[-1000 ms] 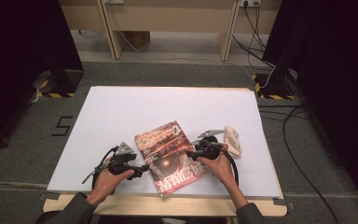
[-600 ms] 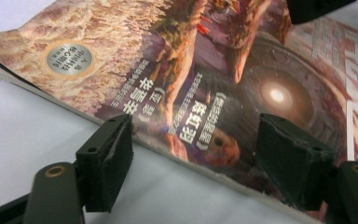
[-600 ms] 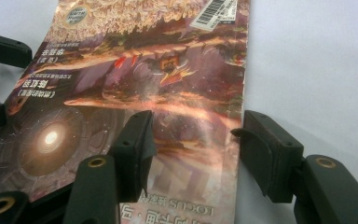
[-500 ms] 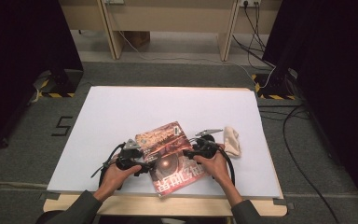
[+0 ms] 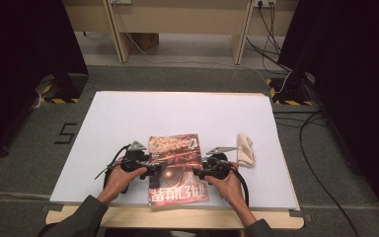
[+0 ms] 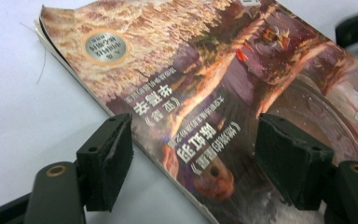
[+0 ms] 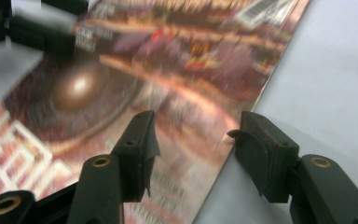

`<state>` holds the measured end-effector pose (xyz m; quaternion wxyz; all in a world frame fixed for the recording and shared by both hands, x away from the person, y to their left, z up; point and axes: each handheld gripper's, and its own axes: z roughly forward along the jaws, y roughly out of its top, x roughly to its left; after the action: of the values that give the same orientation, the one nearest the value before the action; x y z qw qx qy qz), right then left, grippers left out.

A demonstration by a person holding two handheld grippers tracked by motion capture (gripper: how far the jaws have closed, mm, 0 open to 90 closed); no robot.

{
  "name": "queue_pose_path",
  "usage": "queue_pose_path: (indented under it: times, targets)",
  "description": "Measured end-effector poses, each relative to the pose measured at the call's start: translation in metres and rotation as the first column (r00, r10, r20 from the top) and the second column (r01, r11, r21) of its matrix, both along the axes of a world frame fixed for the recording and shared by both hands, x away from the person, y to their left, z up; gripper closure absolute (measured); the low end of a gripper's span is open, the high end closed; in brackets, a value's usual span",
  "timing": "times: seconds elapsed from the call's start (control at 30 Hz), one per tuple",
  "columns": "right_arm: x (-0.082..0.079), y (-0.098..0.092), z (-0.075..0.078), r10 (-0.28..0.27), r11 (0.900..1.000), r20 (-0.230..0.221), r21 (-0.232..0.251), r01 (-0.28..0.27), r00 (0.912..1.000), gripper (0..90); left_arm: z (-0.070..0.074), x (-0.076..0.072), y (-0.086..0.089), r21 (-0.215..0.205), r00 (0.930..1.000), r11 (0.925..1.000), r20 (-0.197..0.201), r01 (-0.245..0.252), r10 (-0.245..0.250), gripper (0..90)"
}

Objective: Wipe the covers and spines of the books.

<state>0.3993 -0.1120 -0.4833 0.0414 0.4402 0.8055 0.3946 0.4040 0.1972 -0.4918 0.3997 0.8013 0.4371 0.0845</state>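
Note:
A glossy book (image 5: 175,168) with a red-brown cover lies flat on the white table (image 5: 177,113) near its front edge. My left gripper (image 5: 153,170) is at the book's left side. In the left gripper view its jaws (image 6: 193,154) straddle the book's (image 6: 191,70) edge, one pad over the cover and one over the table, and have just been closing a little. My right gripper (image 5: 197,173) is at the right side. Its jaws (image 7: 196,140) straddle the book's (image 7: 135,79) right edge and have just been closing. Neither gripper's pads press on anything.
A rolled beige cloth (image 5: 245,149) lies on the table just right of the right gripper. Beyond the book the white surface stretches to the far edge. Dark floor with cables and wooden desk legs lies past the table.
The book has turned from a slanted lie to nearly square with the table's front edge. My left gripper moved right up to its left edge, and the right gripper shifted slightly along the right edge.

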Motion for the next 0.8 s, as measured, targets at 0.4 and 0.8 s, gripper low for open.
queue_pose_path:
  times: [0.4, 0.8]
  targets:
    - [0.023, 0.004, -0.006, -0.072, 0.996, -0.014, 0.055, 0.073, 0.9973, 45.5, -0.001, -0.022, -0.004, 0.020, 0.9996, 0.9995, 0.014, 0.026, -0.026, 27.4]
    - [0.020, -0.002, -0.006, -0.162, 0.961, -0.087, 0.212, 0.177, 0.9830, 43.7, -0.003, -0.024, -0.004, 0.013, 0.9996, 0.9999, 0.026, 0.007, -0.007, 29.2]
